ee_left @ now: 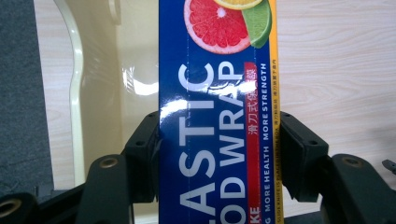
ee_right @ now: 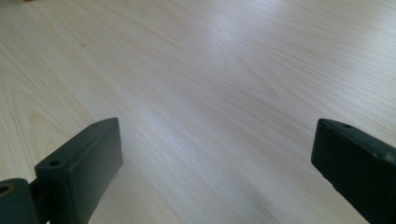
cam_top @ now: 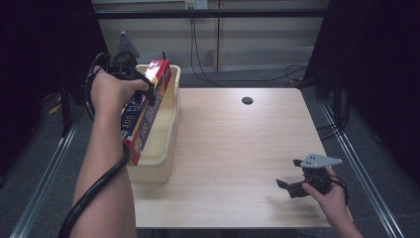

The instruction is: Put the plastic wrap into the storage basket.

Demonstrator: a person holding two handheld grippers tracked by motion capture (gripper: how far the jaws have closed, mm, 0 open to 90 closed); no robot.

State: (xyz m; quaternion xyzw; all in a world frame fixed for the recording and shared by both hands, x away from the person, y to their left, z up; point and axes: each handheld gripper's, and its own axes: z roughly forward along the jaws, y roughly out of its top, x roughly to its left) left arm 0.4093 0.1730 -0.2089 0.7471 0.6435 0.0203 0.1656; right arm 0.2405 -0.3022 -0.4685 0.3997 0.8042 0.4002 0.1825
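A long box of plastic food wrap (cam_top: 144, 109), blue and red with citrus pictures, hangs tilted over a cream plastic bin (cam_top: 168, 144) at the table's left. My left gripper (cam_top: 143, 91) is shut on the box; in the left gripper view both black jaws press the sides of the plastic wrap box (ee_left: 217, 140), with the cream bin (ee_left: 93, 93) beneath it. My right gripper (cam_top: 289, 176) rests low over the table near the front right, held in a hand. Its jaws stand wide apart in the right gripper view, right gripper (ee_right: 215, 168) open over bare wood.
The light wooden table (cam_top: 237, 148) has a dark round hole (cam_top: 247, 100) near its far edge. Cables lie on the floor beyond the table, and metal rails run along both sides. Dark curtains flank the scene.
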